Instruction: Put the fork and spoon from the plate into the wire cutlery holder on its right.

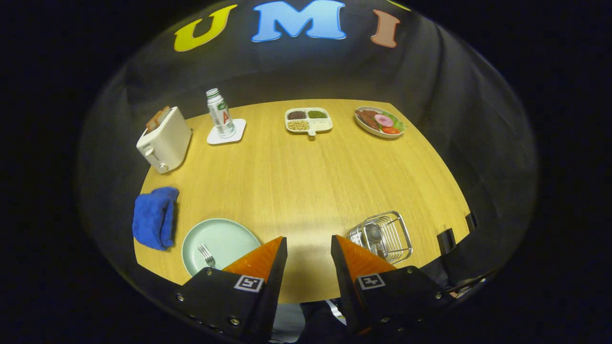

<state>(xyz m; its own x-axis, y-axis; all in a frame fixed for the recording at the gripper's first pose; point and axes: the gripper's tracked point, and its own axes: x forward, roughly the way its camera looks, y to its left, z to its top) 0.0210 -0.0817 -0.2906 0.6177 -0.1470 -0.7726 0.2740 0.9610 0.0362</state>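
Orange fingers [267, 260] of gripper [309, 246] apart, high above table [306, 191].

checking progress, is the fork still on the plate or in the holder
On the plate: the fork lies on the plate, left of the open, empty fingers. The holder seems to hold a spoon.

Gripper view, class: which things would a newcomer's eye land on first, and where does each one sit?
The gripper hangs open, its orange jaws apart above bare table. Beside the left jaw lies a pale green plate holding a fork; beside the right stands the wire cutlery holder, something shiny inside. A blue cloth and white toaster sit beyond the plate.
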